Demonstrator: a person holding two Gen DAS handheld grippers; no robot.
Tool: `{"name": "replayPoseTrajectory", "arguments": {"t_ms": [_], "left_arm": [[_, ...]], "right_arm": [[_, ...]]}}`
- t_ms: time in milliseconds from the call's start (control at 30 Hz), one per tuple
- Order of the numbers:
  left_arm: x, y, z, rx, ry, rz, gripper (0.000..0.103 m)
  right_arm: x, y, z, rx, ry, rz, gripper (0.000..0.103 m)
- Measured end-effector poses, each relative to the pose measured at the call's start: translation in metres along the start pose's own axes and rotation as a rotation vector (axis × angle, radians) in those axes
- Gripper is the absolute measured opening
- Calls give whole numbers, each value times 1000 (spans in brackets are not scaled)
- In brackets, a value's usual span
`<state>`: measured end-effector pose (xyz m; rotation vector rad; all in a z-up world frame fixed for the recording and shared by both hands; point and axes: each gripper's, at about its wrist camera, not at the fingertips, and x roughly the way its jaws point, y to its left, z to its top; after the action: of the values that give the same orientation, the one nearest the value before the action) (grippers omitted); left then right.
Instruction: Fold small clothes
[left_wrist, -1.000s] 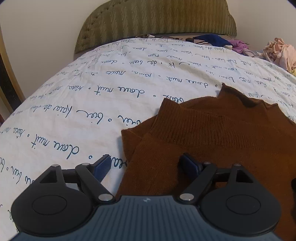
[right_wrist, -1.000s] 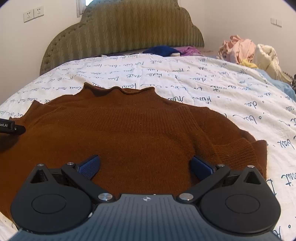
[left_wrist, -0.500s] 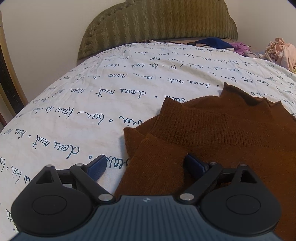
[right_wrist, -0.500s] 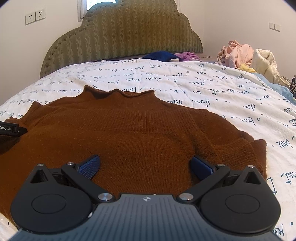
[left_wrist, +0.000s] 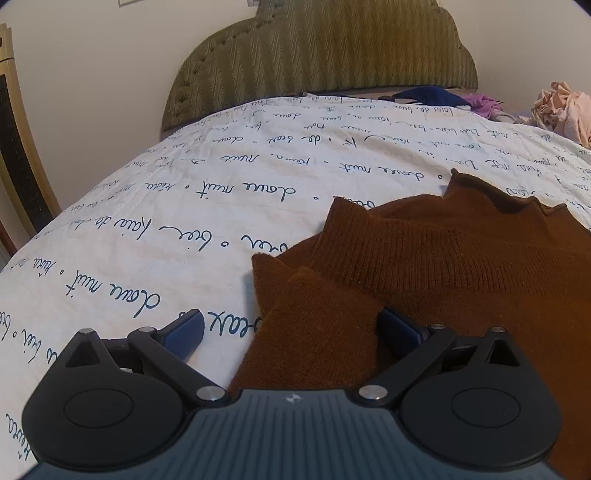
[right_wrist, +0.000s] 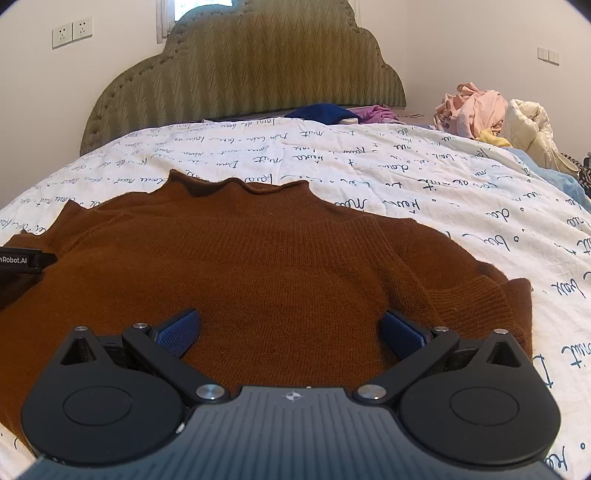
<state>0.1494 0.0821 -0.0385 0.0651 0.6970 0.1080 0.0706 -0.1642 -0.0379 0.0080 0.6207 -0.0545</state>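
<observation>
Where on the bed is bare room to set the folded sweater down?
Bare quilt lies between the brown sweater and the headboard, and on the sweater's left. The far right corner is crowded with a clothes pile.

Bed: brown sweater, clothes pile.

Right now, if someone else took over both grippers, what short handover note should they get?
Left gripper: jaws opening, nothing gripped; a folded-in sleeve of the brown sweater lies between its fingers, untouched by the pads.
Right gripper: open, empty, over the sweater's body.
Sweater lies flat on the printed bedsheet, collar toward the headboard, both sleeves look folded inward.
Left to do: fold the body, set it aside, then take the next piece from the clothes pile.
</observation>
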Motion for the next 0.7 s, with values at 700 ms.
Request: {"name": "replayPoseTrajectory", "arguments": {"t_ms": [700], "left_arm": [[-1, 1, -4, -6, -23, -6, 102]], "right_arm": [[0, -1, 0, 2, -1, 1, 103]]}}
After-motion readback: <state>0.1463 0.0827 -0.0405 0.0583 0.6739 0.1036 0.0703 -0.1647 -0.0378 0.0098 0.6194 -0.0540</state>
